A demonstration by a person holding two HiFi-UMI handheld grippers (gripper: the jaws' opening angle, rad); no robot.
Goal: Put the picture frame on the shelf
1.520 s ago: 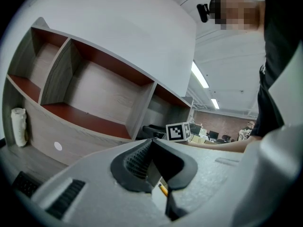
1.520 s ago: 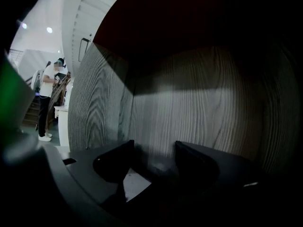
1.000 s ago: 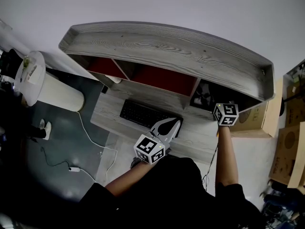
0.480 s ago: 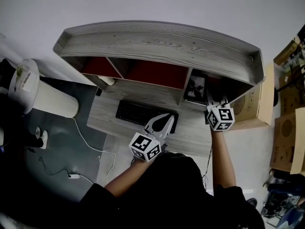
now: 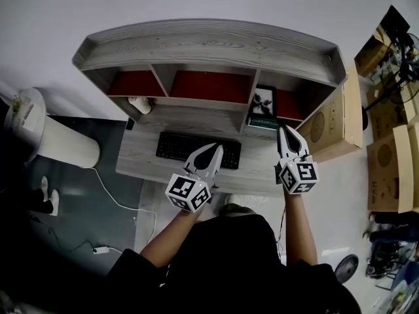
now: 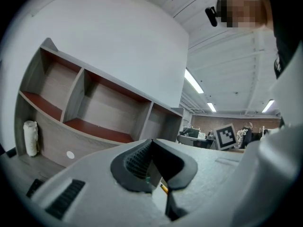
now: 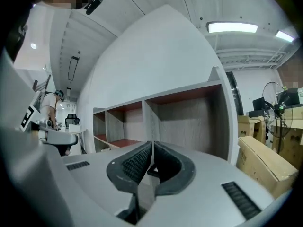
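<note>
The frame (image 5: 264,102) stands upright in the shelf's (image 5: 209,44) right compartment, upper right of centre in the head view, with neither gripper touching it. Lower right of it, the right gripper (image 5: 285,135) hangs over the surface (image 5: 141,161), its jaws closing pad to pad on nothing. At lower centre the left gripper (image 5: 217,149), by the keyboard (image 5: 190,150), has its jaws clenched and empty.

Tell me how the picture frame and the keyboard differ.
The picture frame stands upright in the shelf's right compartment; the keyboard lies flat on the desk below. The picture frame is small and taller than wide; the keyboard is long and low. Both are dark and rectangular.
</note>
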